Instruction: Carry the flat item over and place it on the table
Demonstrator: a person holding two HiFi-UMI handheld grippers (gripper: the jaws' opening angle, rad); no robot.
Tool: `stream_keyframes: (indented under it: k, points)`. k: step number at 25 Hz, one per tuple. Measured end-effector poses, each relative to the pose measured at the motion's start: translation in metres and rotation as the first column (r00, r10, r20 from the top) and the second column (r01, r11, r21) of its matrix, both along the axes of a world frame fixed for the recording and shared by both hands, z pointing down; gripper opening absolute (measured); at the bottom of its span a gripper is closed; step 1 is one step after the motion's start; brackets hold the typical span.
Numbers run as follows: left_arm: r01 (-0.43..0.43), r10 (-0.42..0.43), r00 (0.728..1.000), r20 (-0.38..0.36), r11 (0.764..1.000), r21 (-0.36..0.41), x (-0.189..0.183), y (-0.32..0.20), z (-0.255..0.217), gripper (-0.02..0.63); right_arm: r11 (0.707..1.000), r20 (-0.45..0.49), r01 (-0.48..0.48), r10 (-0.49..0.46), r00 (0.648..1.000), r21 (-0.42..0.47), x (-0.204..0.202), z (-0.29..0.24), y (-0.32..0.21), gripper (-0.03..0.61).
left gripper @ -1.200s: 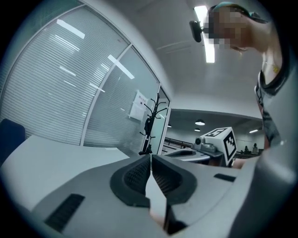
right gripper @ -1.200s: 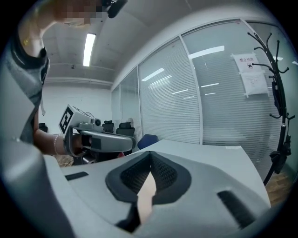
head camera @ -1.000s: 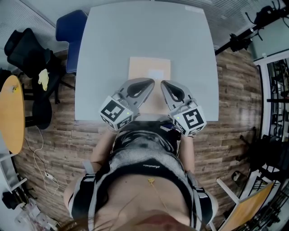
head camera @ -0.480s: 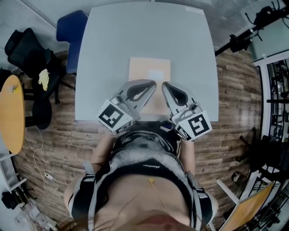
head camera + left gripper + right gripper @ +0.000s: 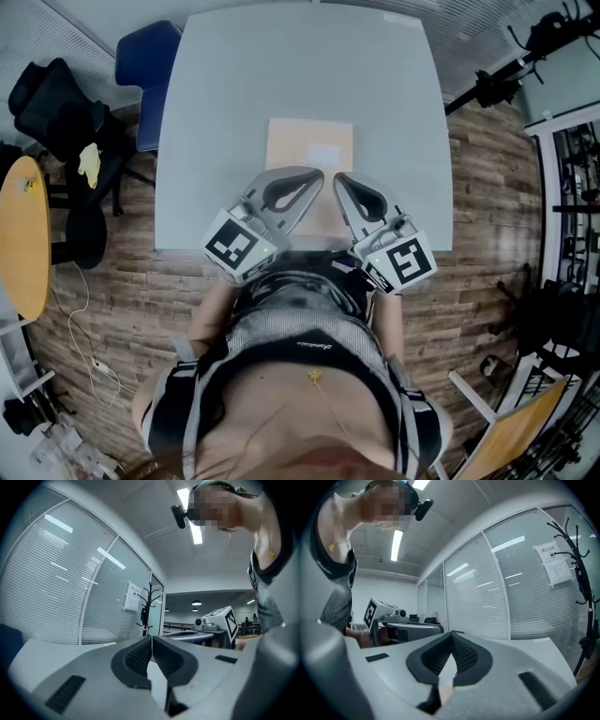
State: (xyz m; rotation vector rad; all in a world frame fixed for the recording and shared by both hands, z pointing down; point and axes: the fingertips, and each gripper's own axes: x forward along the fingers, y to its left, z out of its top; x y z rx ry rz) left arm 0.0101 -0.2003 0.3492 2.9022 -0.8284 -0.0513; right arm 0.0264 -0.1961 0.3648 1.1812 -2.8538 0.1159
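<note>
Looking down from the head view, I read the placing as done. The flat item, a tan rectangle with a pale label, lies flat on the grey table. It sits square to the table's edges and a little nearer the 6 o'clock edge than the middle.

My left gripper angles in toward 1 o'clock and my right gripper toward 11 o'clock, so the 2 tips sit close together over the item's near end. Both pairs of jaws are pressed together with nothing between them. In each gripper view the ribbed pads meet along 1 line. A sliver of tan shows below the right pair, which I take to be the item lying underneath, not a grip. I cannot tell from above whether either tip touches the item.

The step in hand, as I judge it, is getting clear without disturbing the item. I would lift both tips straight up first, level as they are, then draw them back together toward 6 o'clock. A thin sheet like this probably slides easily on a smooth top. Dragging a closed tip across its near edge could skew it or pull it toward the table's edge. The blue chair at 10 o'clock is well apart and no concern.
</note>
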Motion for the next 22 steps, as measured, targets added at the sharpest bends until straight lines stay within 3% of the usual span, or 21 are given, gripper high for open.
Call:
stream_keyframes:
  k: [22]
  points:
    - [-0.006, 0.006, 0.999, 0.041, 1.0, 0.002, 0.0024, -0.0017, 0.0094, 0.011, 1.0, -0.02, -0.002, 0.002, 1.0, -0.008, 0.0005, 0.0018, -0.0006, -0.002]
